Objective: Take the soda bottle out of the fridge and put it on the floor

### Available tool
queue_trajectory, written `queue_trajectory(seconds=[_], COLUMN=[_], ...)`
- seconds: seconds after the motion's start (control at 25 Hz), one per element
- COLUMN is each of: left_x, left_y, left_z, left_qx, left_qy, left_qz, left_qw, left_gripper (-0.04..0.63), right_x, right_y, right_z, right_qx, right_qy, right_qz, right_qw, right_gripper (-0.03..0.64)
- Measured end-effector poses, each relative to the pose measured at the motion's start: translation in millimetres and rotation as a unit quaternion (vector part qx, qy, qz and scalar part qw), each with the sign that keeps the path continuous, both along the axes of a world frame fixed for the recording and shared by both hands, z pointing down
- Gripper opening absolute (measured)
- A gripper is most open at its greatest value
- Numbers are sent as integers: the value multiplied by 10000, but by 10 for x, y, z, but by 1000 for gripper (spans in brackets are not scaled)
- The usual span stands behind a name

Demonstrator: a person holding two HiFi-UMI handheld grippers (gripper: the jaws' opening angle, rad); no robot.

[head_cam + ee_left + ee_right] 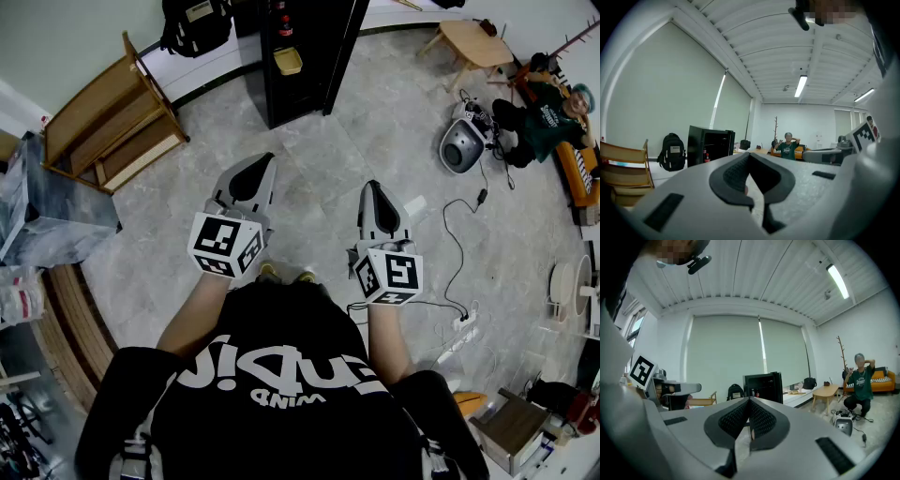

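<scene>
A black fridge (298,58) stands open on the far side of the tiled floor. A red-labelled soda bottle (284,22) is on a shelf inside it, small at this distance; the bottle (707,156) also shows in the left gripper view and in the right gripper view (756,393). I hold both grippers level in front of my body, well short of the fridge. My left gripper (253,169) is shut with nothing between its jaws, its tips (749,157) meeting. My right gripper (375,189) is shut and empty too, its tips (750,401) together.
A wooden shelf unit (112,117) and a black backpack (192,23) are left of the fridge. A low wooden table (473,42), a seated person (553,112) and a grey appliance (459,145) are at the right. Cables and a power strip (459,328) lie on the floor near my right side.
</scene>
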State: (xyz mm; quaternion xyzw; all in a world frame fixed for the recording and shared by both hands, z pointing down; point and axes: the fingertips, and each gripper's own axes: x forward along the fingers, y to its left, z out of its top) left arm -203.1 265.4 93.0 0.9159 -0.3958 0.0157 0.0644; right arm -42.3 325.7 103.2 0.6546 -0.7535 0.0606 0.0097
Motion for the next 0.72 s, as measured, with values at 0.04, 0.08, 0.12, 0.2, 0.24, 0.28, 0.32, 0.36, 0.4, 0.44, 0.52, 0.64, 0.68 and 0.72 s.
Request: queue_trajectory(seconds=[0.04,0.08,0.12,0.2,0.24,0.28,0.32,0.36,0.4,0.44,0.52,0.64,0.68,0.72], left_x=[-8,-15,-20,-29,-33,-39,-48,-60,-76,-95,-140,-209,-230,-251], left_y=[-3,-7,-9,-13,-13,-12,-11,-12,-16,-21,-37,-87,-109,-132], left_z=[-3,-6,-7,-4,1,7,14,19,22,23,17,11,16,27], left_qx=[-2,-4,-7,-13,-16,-19,-20,-20,-19,-17,-13,-8,-3,4], left_qy=[5,10,13,13,11,9,8,7,6,4,-4,-19,-25,-32], left_qz=[-4,-6,-9,-12,-12,-9,-5,0,3,6,14,49,70,96], left_qw=[10000,10000,10000,10000,10000,10000,10000,10000,10000,10000,10000,10000,10000,9999], left_gripper=[5,5,5,5,5,5,5,5,5,5,5,5,5,5], right_x=[-2,-5,-8,-23,-37,-55,-75,-97,-120,-144,-189,-242,-257,-275], right_y=[-6,-11,-15,-22,-24,-23,-22,-21,-22,-25,-37,-79,-98,-115], right_z=[-3,-5,-9,-18,-22,-24,-23,-18,-12,-7,3,15,24,36], right_qx=[-1,0,3,28,49,73,92,104,108,105,85,64,67,75], right_qy=[-2,-5,-11,-51,-88,-127,-158,-178,-186,-185,-176,-152,-141,-132], right_qz=[5,8,5,-34,-69,-103,-130,-149,-160,-163,-150,-96,-70,-43], right_qw=[10000,10000,10000,10000,9999,9998,9997,9997,9996,9996,9997,9998,9999,9999], right_gripper=[18,18,18,18,18,20,20,20,20,20,20,20,20,20])
